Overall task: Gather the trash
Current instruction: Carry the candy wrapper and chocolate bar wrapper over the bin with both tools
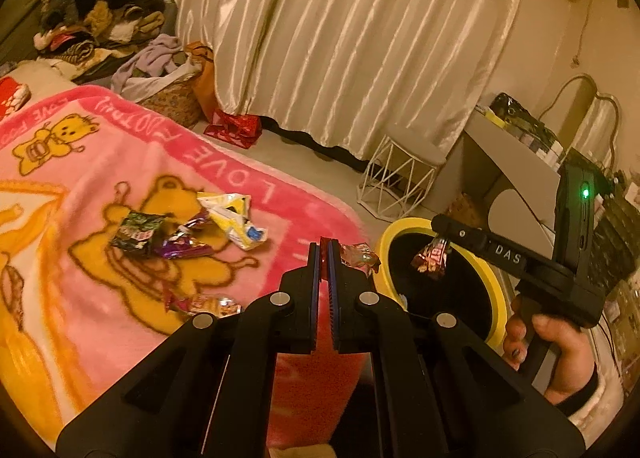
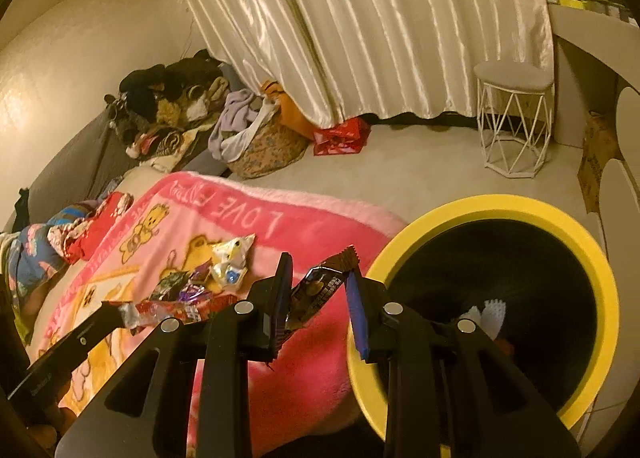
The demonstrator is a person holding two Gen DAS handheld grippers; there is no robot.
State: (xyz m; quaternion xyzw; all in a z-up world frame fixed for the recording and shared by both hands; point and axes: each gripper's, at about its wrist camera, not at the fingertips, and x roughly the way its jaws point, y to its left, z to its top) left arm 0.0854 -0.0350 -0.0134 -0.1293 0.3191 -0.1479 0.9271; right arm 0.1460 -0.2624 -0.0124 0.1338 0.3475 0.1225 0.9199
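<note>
- Black left gripper (image 1: 324, 248) has its blue-padded fingers (image 1: 316, 258) pressed narrow around a red foil wrapper (image 1: 360, 254), held just above the edge of the pink blanket (image 1: 120, 161).
- Right gripper (image 2: 316, 278) has its fingers (image 2: 356, 298) spread wide; a dark candy wrapper (image 2: 320, 282) sits between them, and whether they touch it I cannot tell. From the left wrist view this wrapper hangs over the bin's mouth.
- Yellow-rimmed black trash bin (image 2: 500, 205) stands just beside the bed, some white scraps inside.
- Loose wrappers (image 1: 188, 232) lie clustered on the blanket.
- White wire stool (image 2: 514, 125) stands near the cream curtain (image 2: 360, 17).
</note>
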